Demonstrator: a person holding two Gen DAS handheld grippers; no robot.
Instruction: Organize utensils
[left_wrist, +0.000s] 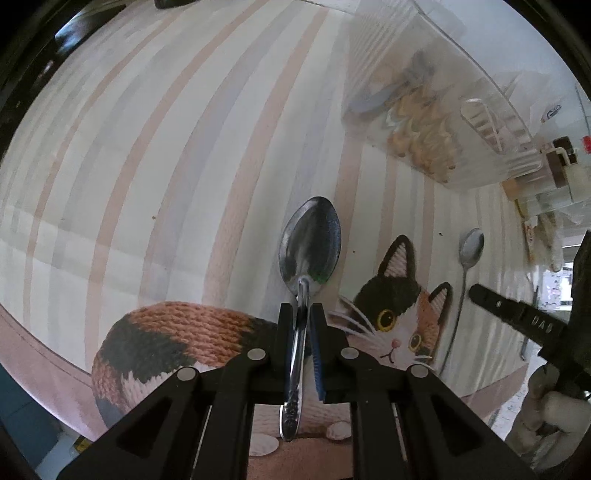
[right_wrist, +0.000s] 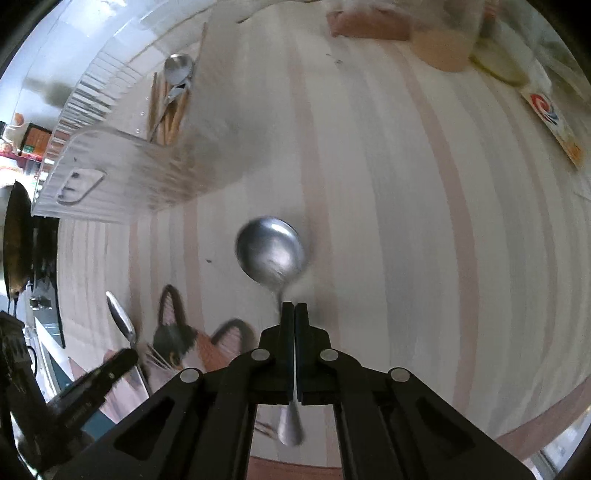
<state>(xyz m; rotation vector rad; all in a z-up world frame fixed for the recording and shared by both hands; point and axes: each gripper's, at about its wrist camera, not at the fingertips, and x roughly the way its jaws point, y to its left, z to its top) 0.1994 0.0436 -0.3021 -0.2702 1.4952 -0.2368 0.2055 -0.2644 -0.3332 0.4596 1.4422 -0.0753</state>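
Steel oval spoon (left_wrist: 308, 251) pinched by its handle in left gripper (left_wrist: 303, 321), frame centre | round spoon (right_wrist: 271, 254) clamped in right gripper (right_wrist: 294, 317), mid-frame | cat-print striped cloth (left_wrist: 147, 166) beneath | clear ribbed utensil holder (right_wrist: 122, 181) upper left, spoon and chopsticks inside

Soft, even daylight across both views; fisheye bends the tablecloth (left_wrist: 184, 147) stripes hard toward dark vignetted corners; left view is sharp, glare glinting off the spoon bowl (left_wrist: 310, 243); right view smears with motion blur, round spoon (right_wrist: 271, 253) hazy, clear organizer (right_wrist: 122, 177) washed out, faint shadow underneath.
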